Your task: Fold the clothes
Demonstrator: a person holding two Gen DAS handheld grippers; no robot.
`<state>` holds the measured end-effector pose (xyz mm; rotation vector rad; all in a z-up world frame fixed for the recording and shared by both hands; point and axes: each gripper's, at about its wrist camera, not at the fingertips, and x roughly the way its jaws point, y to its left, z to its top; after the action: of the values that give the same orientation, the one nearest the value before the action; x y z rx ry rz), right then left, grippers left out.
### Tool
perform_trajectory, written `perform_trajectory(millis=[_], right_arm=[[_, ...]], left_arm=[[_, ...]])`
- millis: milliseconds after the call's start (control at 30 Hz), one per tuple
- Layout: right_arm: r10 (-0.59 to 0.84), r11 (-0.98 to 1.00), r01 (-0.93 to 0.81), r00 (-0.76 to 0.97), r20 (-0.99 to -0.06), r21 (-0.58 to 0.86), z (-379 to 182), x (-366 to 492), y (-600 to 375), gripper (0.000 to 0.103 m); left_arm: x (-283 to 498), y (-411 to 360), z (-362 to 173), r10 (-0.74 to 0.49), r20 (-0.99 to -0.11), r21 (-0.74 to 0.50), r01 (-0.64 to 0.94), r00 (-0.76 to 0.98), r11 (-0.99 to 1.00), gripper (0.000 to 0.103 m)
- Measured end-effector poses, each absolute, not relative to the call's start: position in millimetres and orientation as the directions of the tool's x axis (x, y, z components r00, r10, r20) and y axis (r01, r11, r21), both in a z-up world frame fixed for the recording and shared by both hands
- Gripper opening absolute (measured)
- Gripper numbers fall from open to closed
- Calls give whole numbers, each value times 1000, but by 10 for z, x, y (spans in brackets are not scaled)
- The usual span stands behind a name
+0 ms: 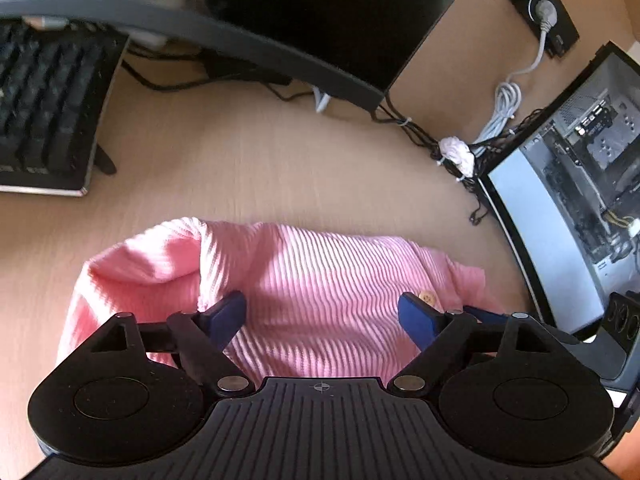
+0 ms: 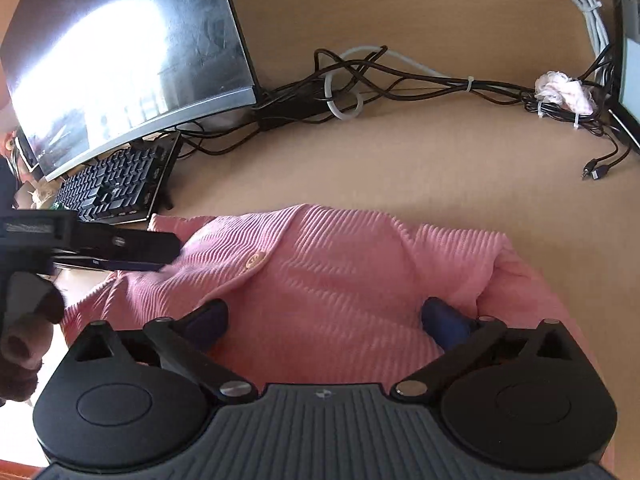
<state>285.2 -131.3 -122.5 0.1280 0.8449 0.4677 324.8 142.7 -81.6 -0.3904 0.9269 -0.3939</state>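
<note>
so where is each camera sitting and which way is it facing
Left wrist: sits on the left gripper, looking forward and down over open fingers at the pink cardigan on the desk; keyboard far left, computer case right.
Right wrist: sits on the right gripper, fingers open over the cardigan; monitor and cables behind. The left gripper and a hand show at its left edge.
Shared: cardigan, its button, keyboard, desk.

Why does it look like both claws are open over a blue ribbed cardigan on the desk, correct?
Not quite: the ribbed cardigan is pink, as the right wrist view shows. Only the claw pads are blue. Both the left claw and right claw are open over it on the desk.
</note>
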Motion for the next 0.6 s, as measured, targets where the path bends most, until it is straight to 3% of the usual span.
perform_trajectory(millis=[133, 267, 367, 600], right_arm=[[447, 894, -301, 583, -678, 331, -1066, 2885, -1521, 103], [298, 951, -268, 673, -677, 152, -931, 2861, -1643, 103], [159, 970, -245, 642, -750, -4, -1146, 2918, -1609, 103], [157, 962, -271, 640, -752, -29, -1225, 2799, -1562, 103]], left_arm=[[3012, 1497, -566, -520, -641, -511, 191, 565, 838, 90], [2892, 1484, -442, -593, -583, -571, 239, 556, 785, 94], [2931, 1419, -626, -604, -613, -599, 199, 508, 775, 94], [3100, 1382, -850, -591, -645, -602, 155, 484, 783, 94]])
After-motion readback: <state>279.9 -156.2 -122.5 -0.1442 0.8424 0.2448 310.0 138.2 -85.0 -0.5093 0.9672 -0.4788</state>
